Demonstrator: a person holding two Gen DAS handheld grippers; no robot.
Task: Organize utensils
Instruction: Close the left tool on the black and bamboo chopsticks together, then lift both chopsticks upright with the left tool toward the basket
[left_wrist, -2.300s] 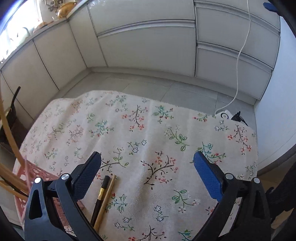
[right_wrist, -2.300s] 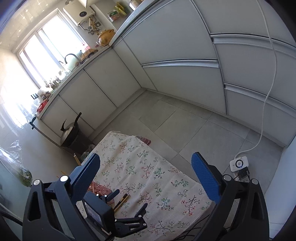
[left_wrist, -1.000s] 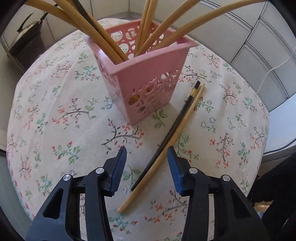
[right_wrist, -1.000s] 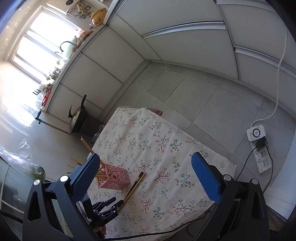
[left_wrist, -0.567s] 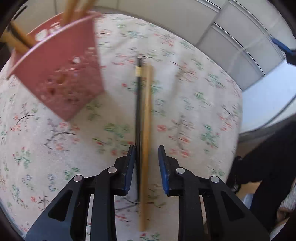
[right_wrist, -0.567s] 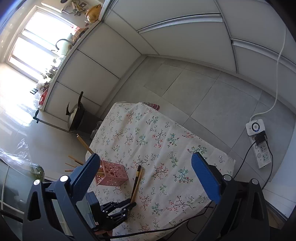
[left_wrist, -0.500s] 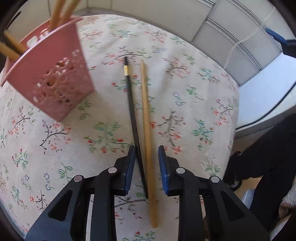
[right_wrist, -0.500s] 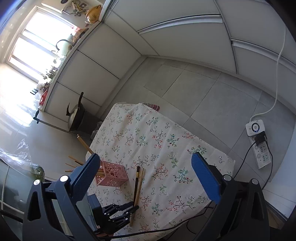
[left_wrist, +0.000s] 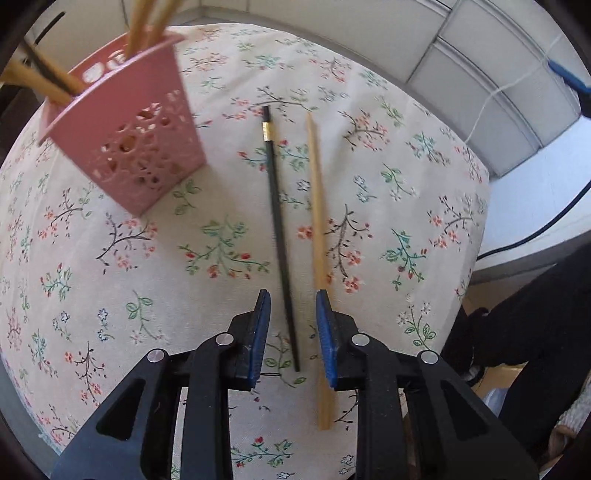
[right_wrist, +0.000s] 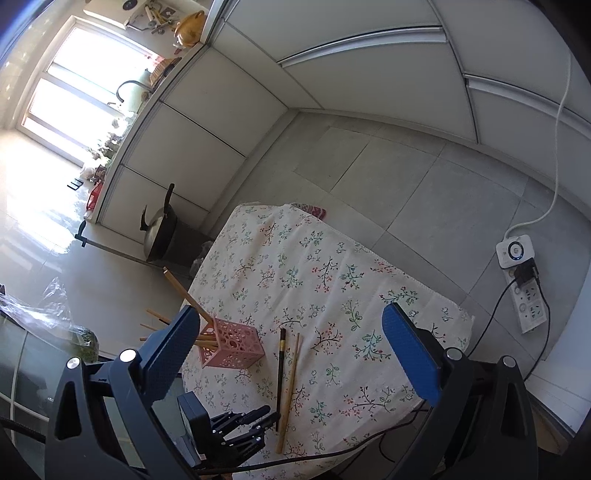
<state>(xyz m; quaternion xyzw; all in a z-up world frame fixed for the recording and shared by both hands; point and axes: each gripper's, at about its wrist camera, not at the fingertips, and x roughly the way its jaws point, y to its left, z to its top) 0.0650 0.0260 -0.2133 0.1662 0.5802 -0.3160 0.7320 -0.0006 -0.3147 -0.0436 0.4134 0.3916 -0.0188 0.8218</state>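
Straddling the black chopstick (left_wrist: 280, 236) with narrowly parted, empty jaws, the left gripper (left_wrist: 291, 332) risks pinching the wooden chopstick (left_wrist: 317, 236) just right of it too, both lying right of the pink holder (left_wrist: 129, 136); right gripper (right_wrist: 295, 354) hangs wide open, high above.

On the surface (left_wrist: 424, 206), two chopsticks lie side by side: the dark chopstick (left_wrist: 277, 221) left of the wooden chopstick (left_wrist: 317, 221). The basket (left_wrist: 129, 147) holding more chopsticks stands to their left. My left hand-held gripper (left_wrist: 291, 332) straddles the dark one's near end; my right hand-held gripper (right_wrist: 291, 354) hangs well above.
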